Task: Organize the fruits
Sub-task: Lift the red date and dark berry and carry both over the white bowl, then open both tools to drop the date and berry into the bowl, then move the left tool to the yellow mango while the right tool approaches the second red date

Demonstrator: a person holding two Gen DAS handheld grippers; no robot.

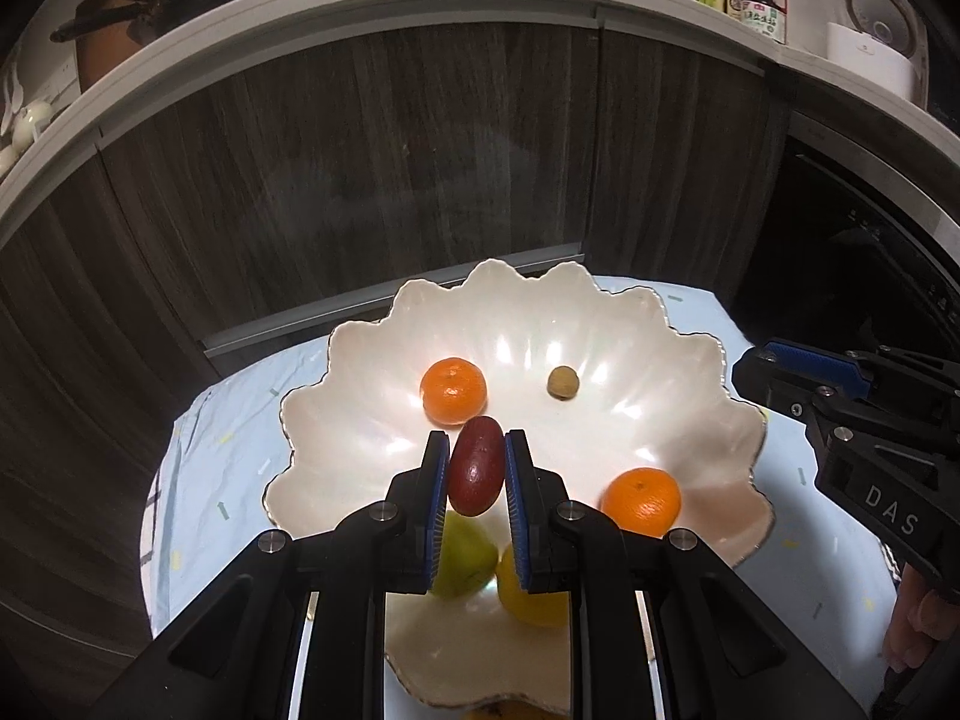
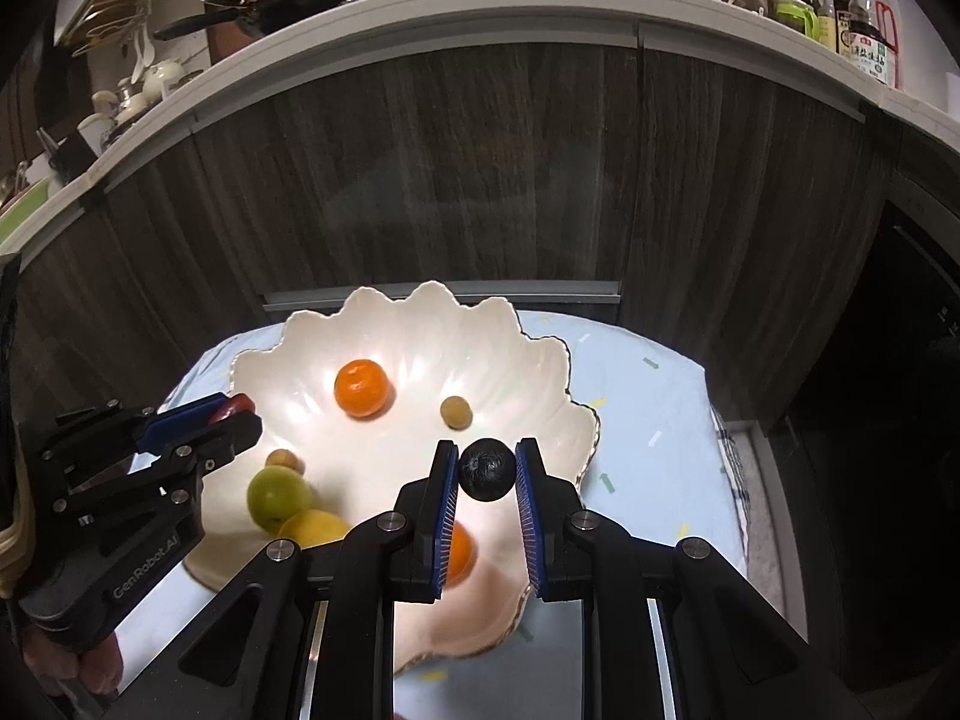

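Note:
A white scalloped bowl [image 1: 660,432] [image 2: 288,372] sits on a light blue cloth. My left gripper [image 1: 477,450] is shut on a dark red oval fruit [image 1: 477,468] and holds it above the bowl's near side; this also shows in the right wrist view [image 2: 237,414]. My right gripper [image 2: 487,462] is shut on a small black round fruit [image 2: 487,469] over the bowl's right part. In the bowl lie two oranges [image 1: 453,390] [image 1: 641,501], a small brown fruit [image 1: 562,383], a green fruit [image 2: 279,498] and a yellow fruit [image 2: 312,528].
Dark wood cabinet fronts [image 1: 360,168] stand just behind the small table [image 2: 654,408]. A counter above holds a black pan [image 2: 288,0], bottles [image 2: 864,36] and a white appliance [image 1: 870,42]. A dark appliance door [image 2: 912,360] is at right.

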